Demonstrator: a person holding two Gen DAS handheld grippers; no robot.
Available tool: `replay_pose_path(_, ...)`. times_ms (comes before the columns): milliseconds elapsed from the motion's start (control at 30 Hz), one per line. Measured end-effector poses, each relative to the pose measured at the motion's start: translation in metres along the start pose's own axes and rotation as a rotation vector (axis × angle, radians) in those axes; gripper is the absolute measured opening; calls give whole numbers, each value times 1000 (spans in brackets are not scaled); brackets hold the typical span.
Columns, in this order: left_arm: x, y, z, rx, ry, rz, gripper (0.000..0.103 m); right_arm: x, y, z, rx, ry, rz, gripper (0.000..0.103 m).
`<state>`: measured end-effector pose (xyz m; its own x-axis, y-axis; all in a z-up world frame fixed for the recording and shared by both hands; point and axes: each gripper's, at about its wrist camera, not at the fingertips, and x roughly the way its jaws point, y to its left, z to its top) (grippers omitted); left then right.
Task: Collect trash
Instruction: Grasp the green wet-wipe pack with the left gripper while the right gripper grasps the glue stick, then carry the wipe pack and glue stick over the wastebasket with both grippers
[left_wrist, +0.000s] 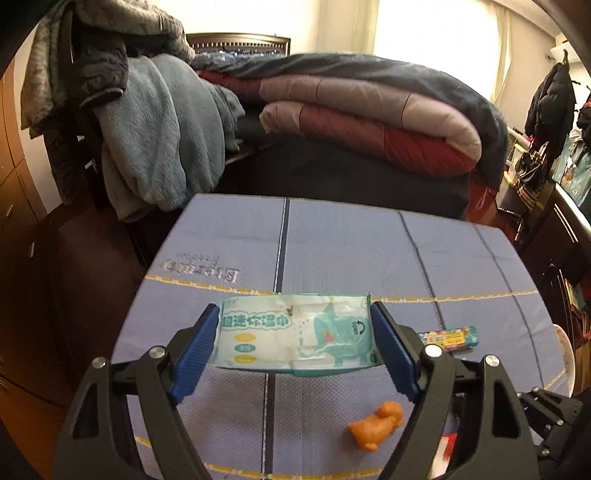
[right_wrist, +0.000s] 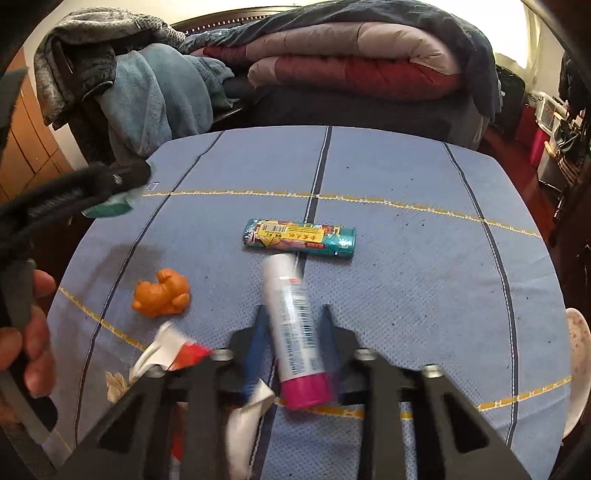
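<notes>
Cluttered bedroom, folded quilts (left_wrist: 369, 110) piled behind a blue-covered worktop (left_wrist: 332, 243). Left hand-held gripper (left_wrist: 295, 332) spread wide yet clamped on both short ends of a wet-wipes pack (left_wrist: 295, 332), lifted clear of the cloth, probably for carrying off as trash. Right hand-held gripper (right_wrist: 293, 325) nearly closed around a white tube (right_wrist: 295, 325) with pink cap, gripped mid-body, angled up off the surface. Left lying: a teal wrapper (right_wrist: 300, 242) just beyond the tube, an orange toy (right_wrist: 162, 293), crumpled red-white scraps (right_wrist: 173, 354) near the edge. No bin visible; destination unclear.
</notes>
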<state>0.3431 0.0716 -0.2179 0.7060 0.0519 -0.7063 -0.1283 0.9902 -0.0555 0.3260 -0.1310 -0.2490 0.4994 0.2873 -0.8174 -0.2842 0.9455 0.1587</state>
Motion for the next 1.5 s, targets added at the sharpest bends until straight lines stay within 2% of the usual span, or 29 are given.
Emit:
replay_pose_path(667,-77,-26,1,14,-100,-31,81,-66,-28,-27,59,-85,-11,23)
replay_pose_path(1033,-139,-72,-1,55,-191,-96,82,-128,-45,-49,69,-190,-37,23)
replay_pose_path(1500,-189,-161,-7,162,-263,-218,82,-192,-106,-79,158,-283,-106,23)
